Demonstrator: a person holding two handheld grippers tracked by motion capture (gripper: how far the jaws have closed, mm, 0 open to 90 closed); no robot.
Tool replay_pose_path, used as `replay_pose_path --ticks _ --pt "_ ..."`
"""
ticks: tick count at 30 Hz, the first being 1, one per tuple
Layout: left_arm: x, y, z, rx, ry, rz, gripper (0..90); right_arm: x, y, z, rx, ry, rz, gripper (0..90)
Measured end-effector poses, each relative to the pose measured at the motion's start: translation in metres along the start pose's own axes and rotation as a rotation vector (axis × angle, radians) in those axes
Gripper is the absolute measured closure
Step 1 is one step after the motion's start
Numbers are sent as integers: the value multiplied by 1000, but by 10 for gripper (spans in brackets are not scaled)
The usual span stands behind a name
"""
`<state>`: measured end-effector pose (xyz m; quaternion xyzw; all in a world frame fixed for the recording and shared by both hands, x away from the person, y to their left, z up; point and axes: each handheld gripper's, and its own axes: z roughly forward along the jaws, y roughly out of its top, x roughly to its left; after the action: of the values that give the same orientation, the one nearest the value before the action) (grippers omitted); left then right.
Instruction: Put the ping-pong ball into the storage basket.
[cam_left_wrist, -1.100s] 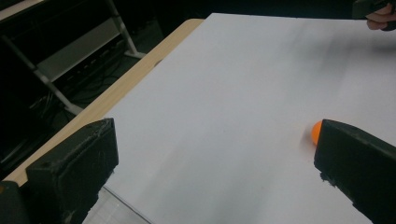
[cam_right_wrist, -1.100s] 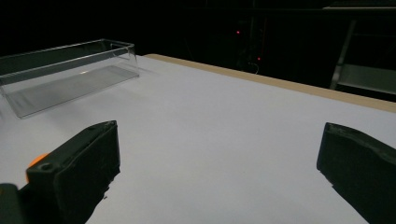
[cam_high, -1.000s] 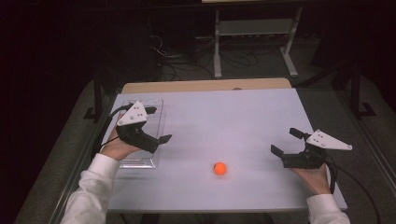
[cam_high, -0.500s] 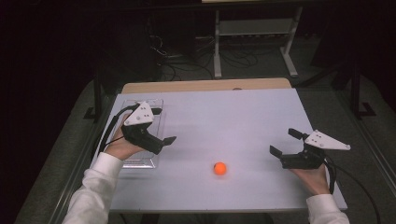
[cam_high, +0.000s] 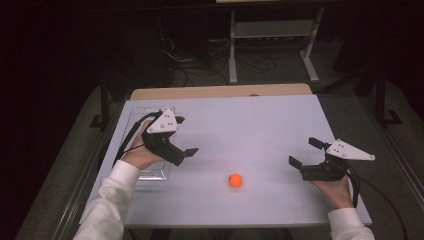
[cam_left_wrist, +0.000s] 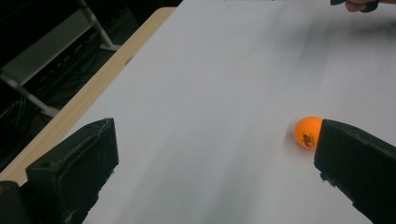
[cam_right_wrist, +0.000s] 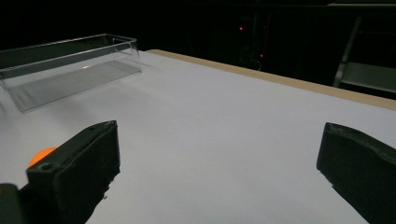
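Orange ball (cam_high: 235, 180) lay alone on the white bench (cam_high: 260, 125), near the front edge and roughly midway between the two grippers, touching neither. Left gripper (cam_high: 187, 152) was held above the bench at the left, over the near end of the clear plastic tray (cam_high: 150, 172), fingers spread wide and empty, pointing right and slightly toward the near edge. In the left gripper view the ball (cam_left_wrist: 308, 132) sat just past the tip of the right-hand finger (cam_left_wrist: 359, 168), outside the gap rather than between the fingers, so the gripper's line was off to one side of it. Right gripper (cam_high: 305, 152) rested low at the right side of the bench, fingers likewise spread and empty, pointing left; in the right gripper view the ball (cam_right_wrist: 41, 155) showed partly behind the left-hand finger (cam_right_wrist: 74, 177), with the tray (cam_right_wrist: 65, 65) farther off beyond. Ball being round, no long axis to align with. Judgement: the left gripper looked somewhat the nearer, with the ball to its right and nearer the front edge. A pick would call for swinging it that way and lowering until the ball sat centred between the fingers. Risk: a nudge from one finger would set the ball rolling
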<state>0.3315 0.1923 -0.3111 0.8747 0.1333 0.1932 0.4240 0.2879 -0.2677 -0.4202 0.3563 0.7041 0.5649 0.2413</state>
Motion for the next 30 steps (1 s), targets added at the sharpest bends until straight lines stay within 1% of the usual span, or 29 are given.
replay_pose_path --ticks 2,9,15,17,22,30 --pt "-1 1 2 5 -11 -1 0 0 0 0 0 1 -1 0" --pt "-5 6 9 23 -35 20 0 1 0 0 4 5 -5 0" --pt "-8 11 18 33 -56 39 0 0 0 0 4 5 -5 0" --pt "-10 12 23 47 -69 50 0 0 0 0 3 6 -3 0" --pt "-12 11 29 70 -84 56 0 0 0 0 0 5 -3 0" --pt "-17 13 38 82 -101 71 0 1 0 0 5 10 -6 0"
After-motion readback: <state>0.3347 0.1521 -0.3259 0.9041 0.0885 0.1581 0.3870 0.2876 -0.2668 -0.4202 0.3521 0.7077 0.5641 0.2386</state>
